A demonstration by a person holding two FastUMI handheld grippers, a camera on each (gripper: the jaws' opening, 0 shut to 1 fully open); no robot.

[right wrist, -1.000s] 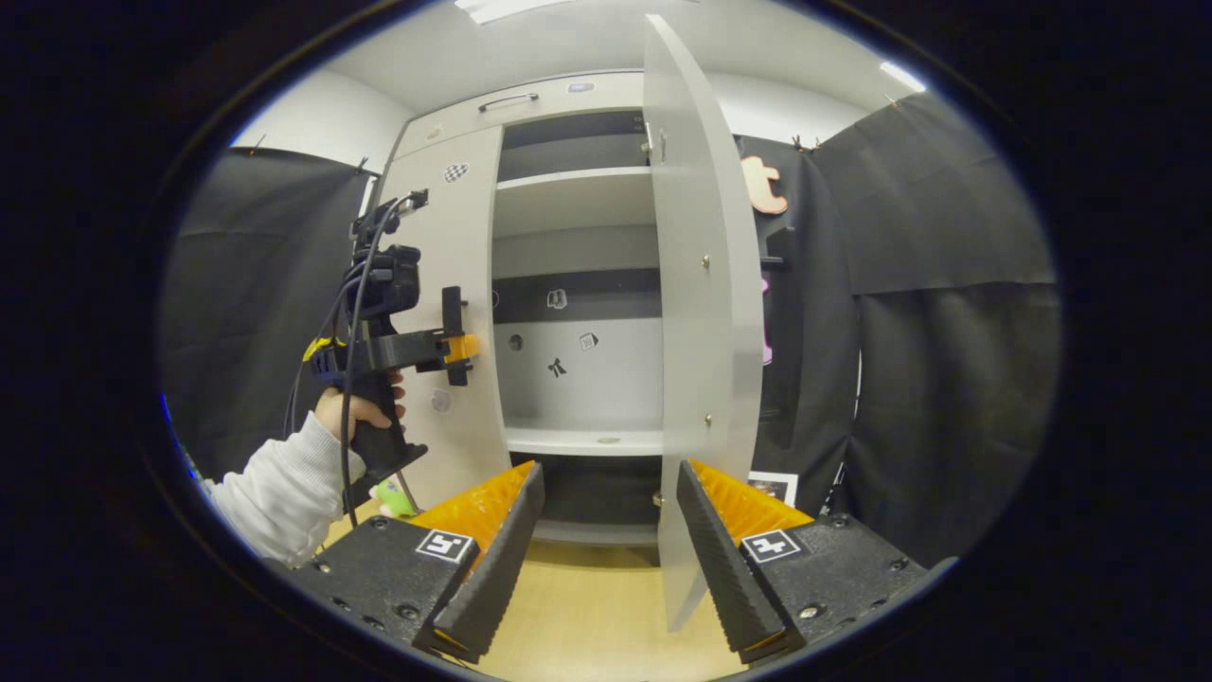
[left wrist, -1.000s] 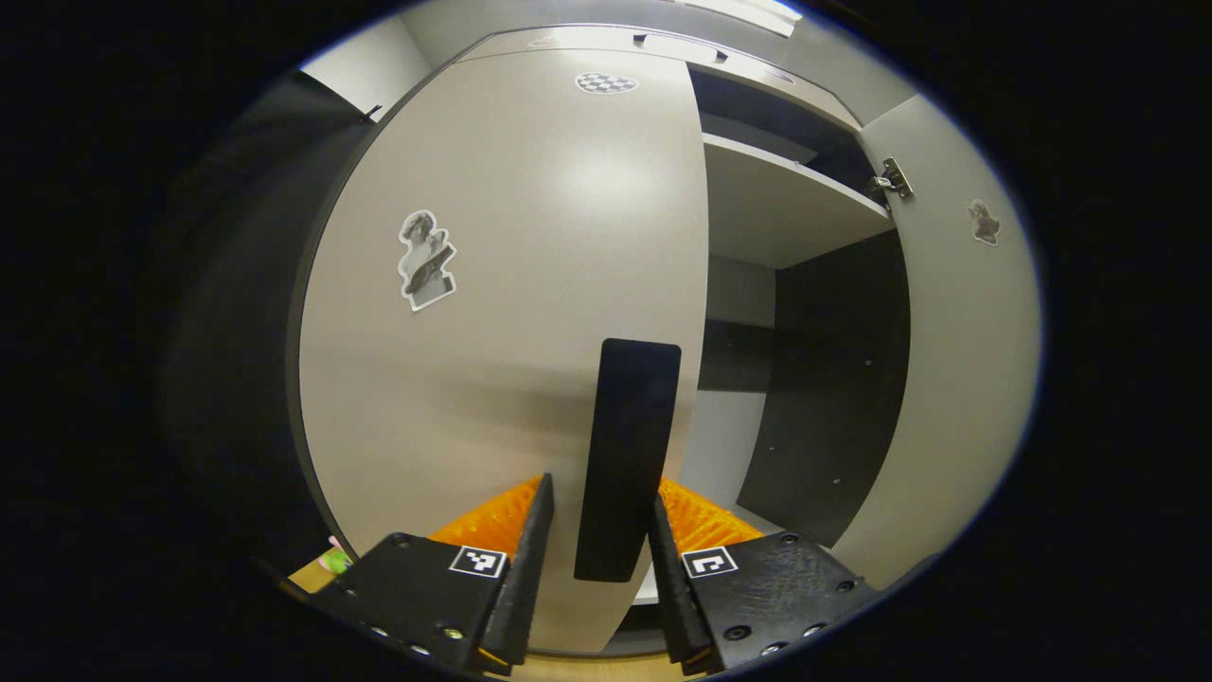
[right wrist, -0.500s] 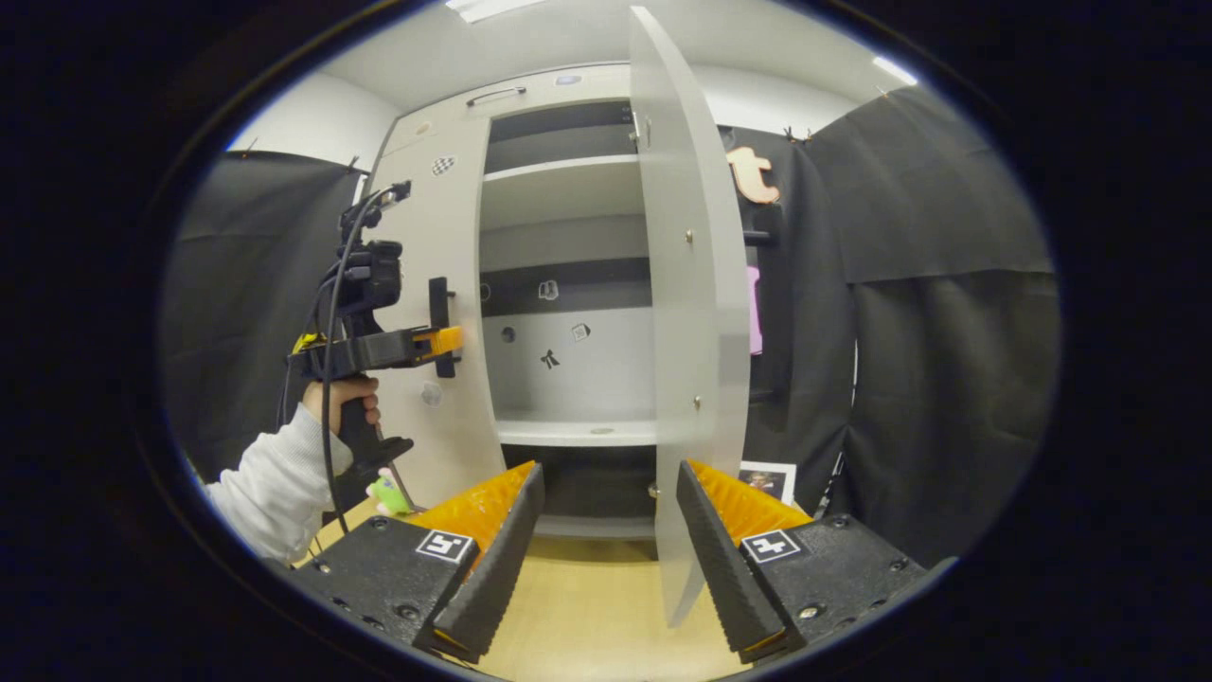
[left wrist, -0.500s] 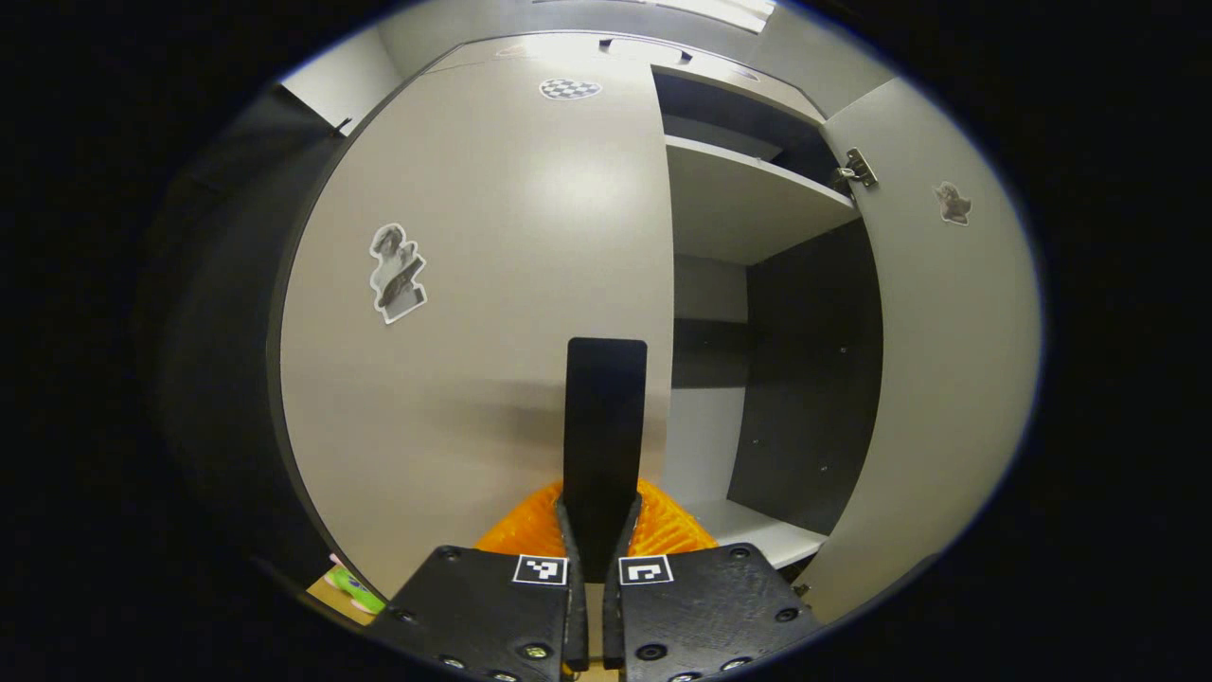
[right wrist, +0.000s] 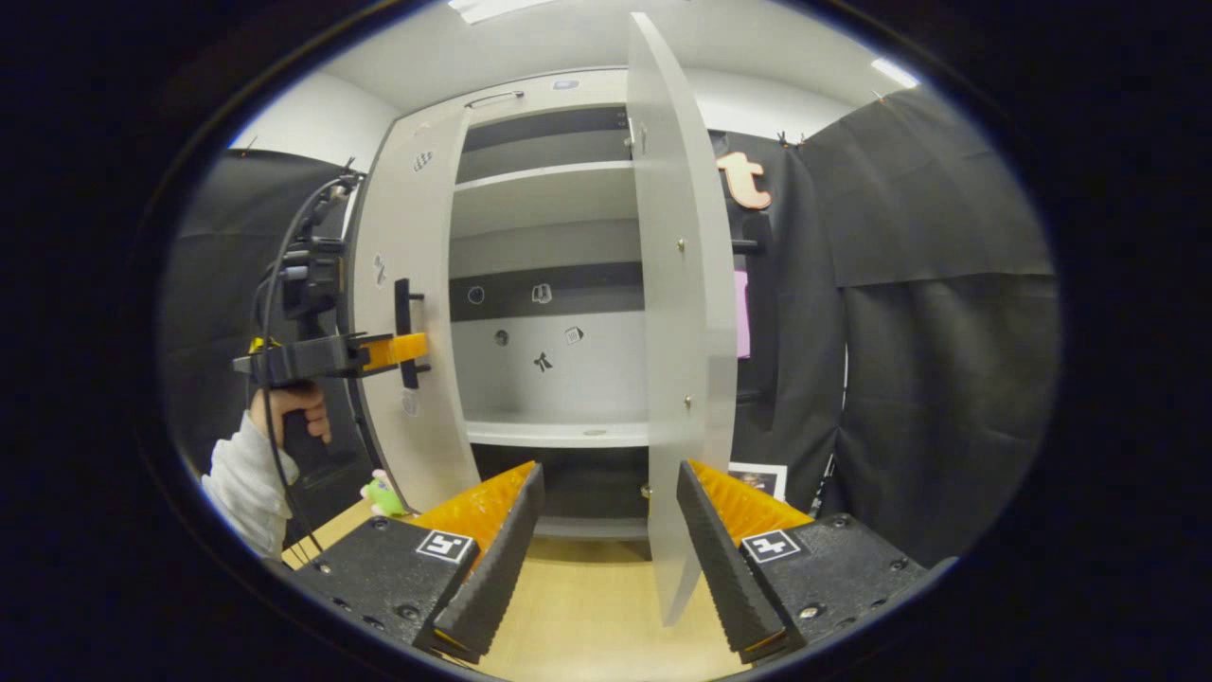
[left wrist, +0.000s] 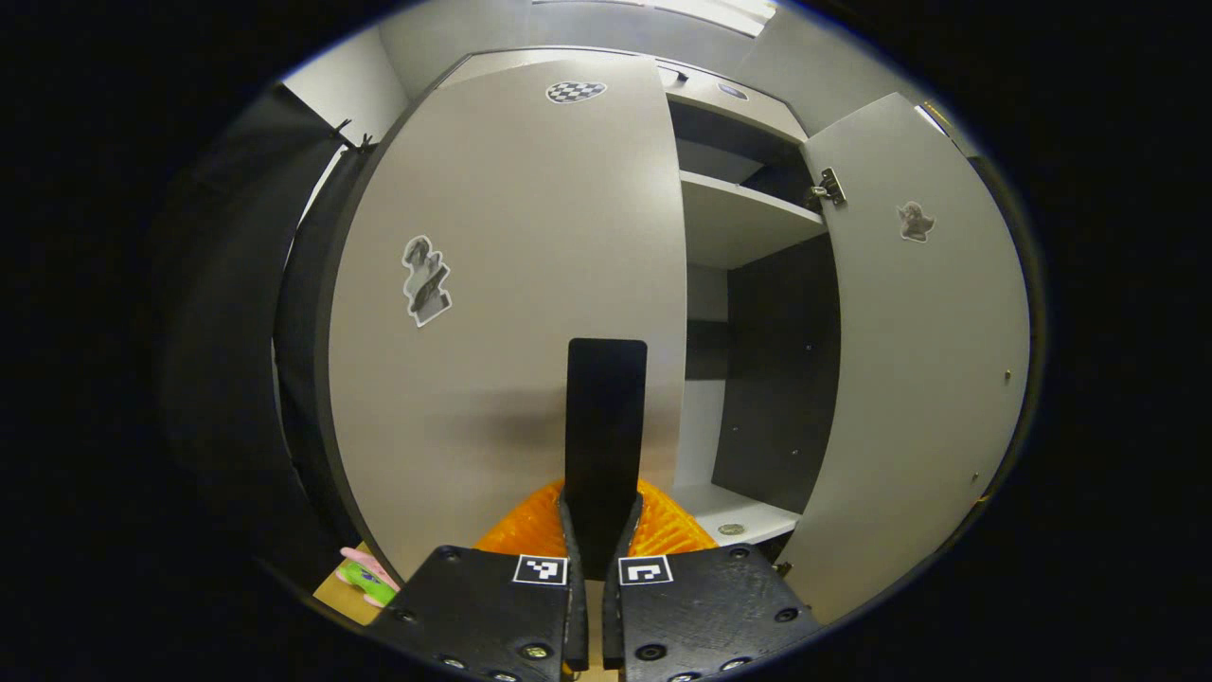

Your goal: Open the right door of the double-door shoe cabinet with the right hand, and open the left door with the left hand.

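In the left gripper view, the grey left door [left wrist: 511,284] has a flat black handle [left wrist: 606,417], and my left gripper [left wrist: 602,502] is shut on that handle. The right door [left wrist: 909,379] stands swung out, baring the shelves [left wrist: 743,223]. In the right gripper view, the left door [right wrist: 407,284] is partly ajar, with the left gripper [right wrist: 402,349] clamped on its handle [right wrist: 405,317]. The right door [right wrist: 684,313] shows nearly edge-on. My right gripper [right wrist: 608,474] is open, just in front of that door's lower edge, its fingers pressing on nothing.
A hand and white sleeve [right wrist: 251,455] hold the left gripper. A small green plush toy [right wrist: 382,494] lies on the wooden floor [right wrist: 587,616] by the left door's foot. Black cloth [right wrist: 947,360] hangs to the right of the cabinet.
The left gripper closed on the left door's handle, and the door has swung outward from the cabinet with it. The right gripper and right door have barely moved.
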